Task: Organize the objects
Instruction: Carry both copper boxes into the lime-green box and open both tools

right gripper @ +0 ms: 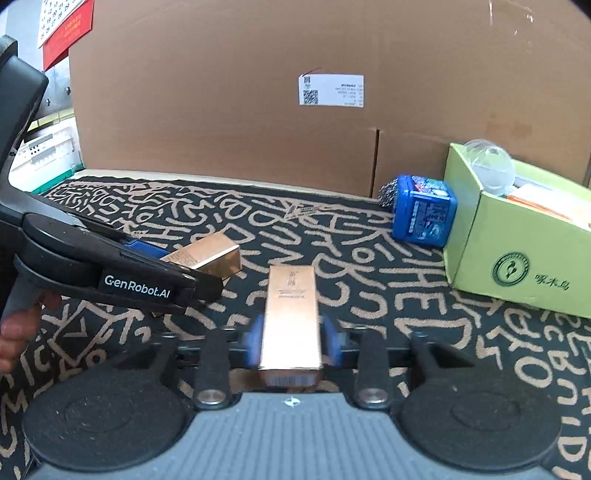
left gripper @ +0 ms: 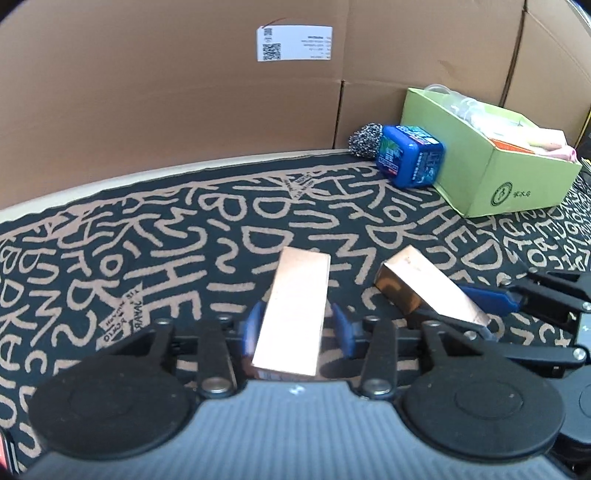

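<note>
Left wrist view: left tongs [left gripper: 295, 325] closed partway on a copper-coloured box [left gripper: 293, 310], pads touching both sides. Right tongs [left gripper: 491, 306], off to the right, gripping a second copper box [left gripper: 424, 288]. Ahead and right: blue tub [left gripper: 410, 157], steel scourer [left gripper: 365, 140], green carton [left gripper: 480, 166] on the patterned bench [left gripper: 147, 240]. Right wrist view only: person's hand [right gripper: 18, 328], red calendar [right gripper: 62, 26], lettering on the box top.

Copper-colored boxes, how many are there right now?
2: one copper-colored box sits between the left gripper fingers, the other box between the right gripper fingers. More may be hidden in the green box.
</note>
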The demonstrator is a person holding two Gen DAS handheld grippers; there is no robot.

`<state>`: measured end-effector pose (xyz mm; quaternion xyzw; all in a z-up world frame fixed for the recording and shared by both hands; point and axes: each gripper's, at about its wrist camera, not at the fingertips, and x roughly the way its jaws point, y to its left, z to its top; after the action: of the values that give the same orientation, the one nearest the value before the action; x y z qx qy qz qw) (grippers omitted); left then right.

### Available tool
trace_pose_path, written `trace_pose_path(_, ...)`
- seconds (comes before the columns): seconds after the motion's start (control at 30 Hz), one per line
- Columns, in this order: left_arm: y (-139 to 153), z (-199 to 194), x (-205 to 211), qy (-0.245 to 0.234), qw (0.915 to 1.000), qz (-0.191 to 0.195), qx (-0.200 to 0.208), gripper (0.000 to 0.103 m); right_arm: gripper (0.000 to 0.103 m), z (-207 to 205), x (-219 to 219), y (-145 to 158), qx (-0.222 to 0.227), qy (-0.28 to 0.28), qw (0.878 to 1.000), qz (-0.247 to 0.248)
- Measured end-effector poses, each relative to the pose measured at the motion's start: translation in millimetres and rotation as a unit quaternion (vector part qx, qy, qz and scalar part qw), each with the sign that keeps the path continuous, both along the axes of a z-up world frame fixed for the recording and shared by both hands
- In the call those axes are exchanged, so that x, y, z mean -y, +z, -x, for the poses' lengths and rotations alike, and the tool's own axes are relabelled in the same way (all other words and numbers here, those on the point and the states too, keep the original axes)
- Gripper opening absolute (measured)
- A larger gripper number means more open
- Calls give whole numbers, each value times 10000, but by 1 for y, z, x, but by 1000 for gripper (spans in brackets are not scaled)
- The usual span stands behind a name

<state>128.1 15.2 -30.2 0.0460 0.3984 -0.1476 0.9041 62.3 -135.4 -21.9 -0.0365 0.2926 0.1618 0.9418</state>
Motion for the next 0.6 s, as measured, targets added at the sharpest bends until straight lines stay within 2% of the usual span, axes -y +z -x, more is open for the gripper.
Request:
trace_pose_path(0.13, 6, 2, 4, -70, 9998, 145, -76, 31, 34, 6, 10, 7, 96, -23, 9998, -176)
trace_pose_path(0.27, 26, 5, 19, -240, 9990, 357, 113, 31, 34, 13, 32, 28, 456, -202, 9984, -256)
trace_pose_path(0.4, 56, 2, 46, -574, 9954, 666, 381, 31, 34, 17, 66, 53, 935, -664, 9931, -244)
trace_pose_path(0.6, 98, -4, 109, -1058, 9873, 854, 826, 31, 34, 16, 128, 81, 1467, -1537, 9770, -187)
